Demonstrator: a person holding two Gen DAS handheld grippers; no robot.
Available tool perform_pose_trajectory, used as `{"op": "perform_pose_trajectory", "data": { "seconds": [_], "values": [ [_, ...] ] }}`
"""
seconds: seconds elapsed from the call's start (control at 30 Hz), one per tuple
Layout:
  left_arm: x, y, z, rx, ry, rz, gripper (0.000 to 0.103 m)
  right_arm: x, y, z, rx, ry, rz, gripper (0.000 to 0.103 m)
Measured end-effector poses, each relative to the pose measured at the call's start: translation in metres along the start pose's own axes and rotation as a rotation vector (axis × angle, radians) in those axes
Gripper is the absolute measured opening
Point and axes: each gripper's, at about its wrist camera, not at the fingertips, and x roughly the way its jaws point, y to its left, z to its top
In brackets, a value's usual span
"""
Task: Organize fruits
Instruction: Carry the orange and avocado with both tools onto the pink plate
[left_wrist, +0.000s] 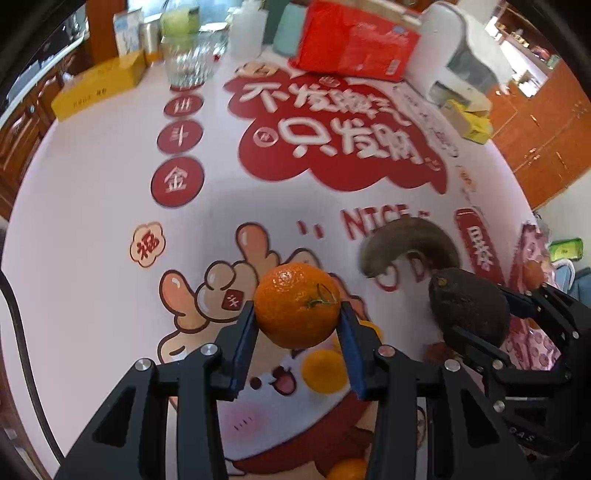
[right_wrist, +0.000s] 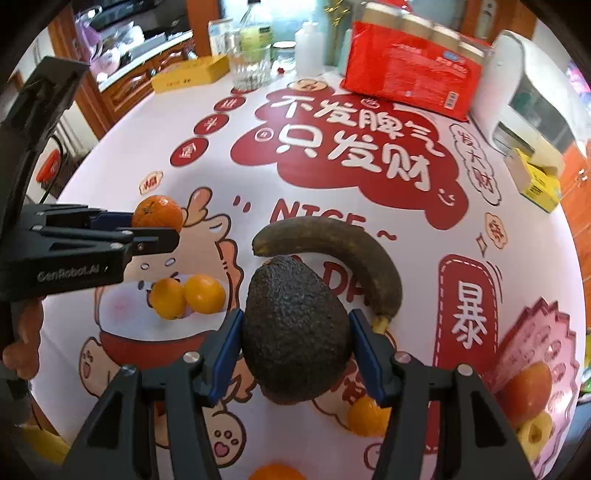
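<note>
My left gripper is shut on a mandarin orange and holds it above the printed tablecloth; it also shows in the right wrist view with the mandarin. My right gripper is shut on a dark avocado, held above the table; it appears in the left wrist view with the avocado. A browned banana lies on the cloth just beyond the avocado. Two small oranges lie together on the table left of my right gripper.
More fruit lies near the front: an orange, another orange, a tomato-like red fruit and a yellow fruit. At the back stand a red package, a glass jar, yellow boxes and a white appliance.
</note>
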Motion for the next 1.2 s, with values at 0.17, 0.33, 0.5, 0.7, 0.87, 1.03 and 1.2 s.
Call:
{"op": "perform_pose_trajectory", "data": {
  "seconds": [0.17,0.33,0.5,0.7,0.87,1.03,1.2],
  "values": [
    [-0.037,-0.030,-0.004,0.074,-0.055,-0.030,0.041,-0.031,-0.002,-0.007,0.041,-0.060,0.006,0.057],
    [-0.073,-0.070,-0.010,0.165,-0.110,-0.070,0.041,-0.071,-0.009,-0.021,0.092,-0.137,-0.005,0.057],
    [-0.100,-0.116,-0.022,0.255,-0.151,-0.114,0.041,-0.106,-0.029,-0.046,0.180,-0.197,-0.025,0.057],
    [-0.106,-0.177,-0.037,0.345,-0.149,-0.155,0.041,-0.140,-0.069,-0.083,0.283,-0.236,-0.073,0.057],
    [-0.084,-0.235,-0.044,0.370,-0.110,-0.153,0.041,-0.153,-0.123,-0.118,0.352,-0.225,-0.103,0.057],
    [-0.044,-0.288,-0.053,0.385,-0.030,-0.141,0.041,-0.144,-0.176,-0.149,0.386,-0.174,-0.105,0.057],
    [-0.007,-0.326,-0.062,0.392,0.010,-0.104,0.041,-0.115,-0.213,-0.177,0.377,-0.085,-0.069,0.057]
  ]
}}
